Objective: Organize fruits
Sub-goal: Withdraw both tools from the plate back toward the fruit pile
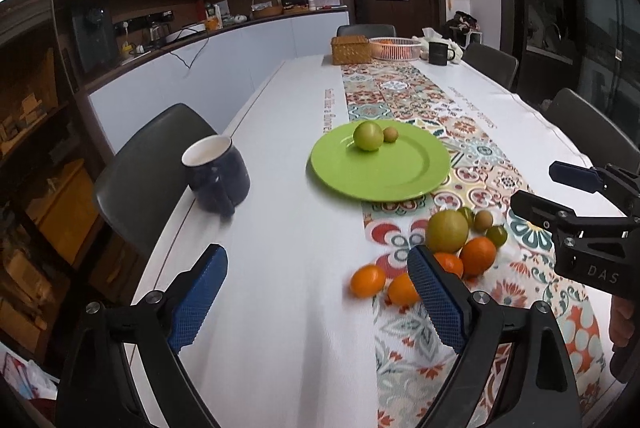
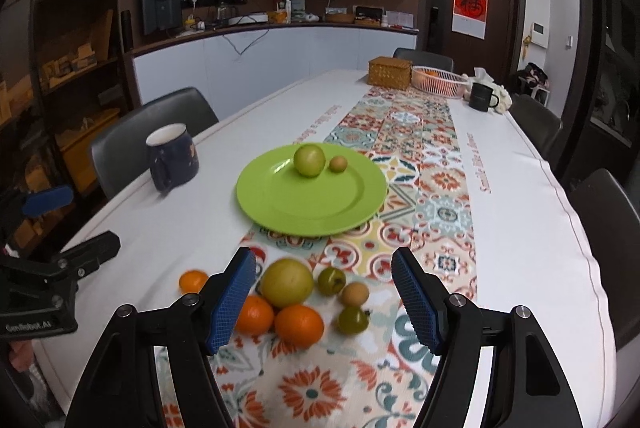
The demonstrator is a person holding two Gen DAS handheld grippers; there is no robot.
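A green plate (image 1: 380, 180) (image 2: 280, 204) sits mid-table and holds a green apple (image 1: 368, 135) (image 2: 309, 159) and a small brown fruit (image 1: 391, 134) (image 2: 338, 163). A loose pile lies nearer on the patterned runner: a large yellow-green fruit (image 1: 447, 230) (image 2: 286, 282), several oranges (image 1: 478, 255) (image 2: 299, 324), small green fruits (image 2: 331, 280) and a brown one (image 2: 354, 293). My left gripper (image 1: 316, 298) is open and empty, left of the pile. My right gripper (image 2: 324, 302) is open and empty, over the pile; it also shows in the left wrist view (image 1: 560, 196).
A dark blue mug (image 1: 218, 172) (image 2: 172, 156) stands left of the plate. At the far end are a wicker box (image 1: 351, 49), a pink basket (image 1: 395, 48) and a black mug (image 1: 439, 53). Chairs line both table sides.
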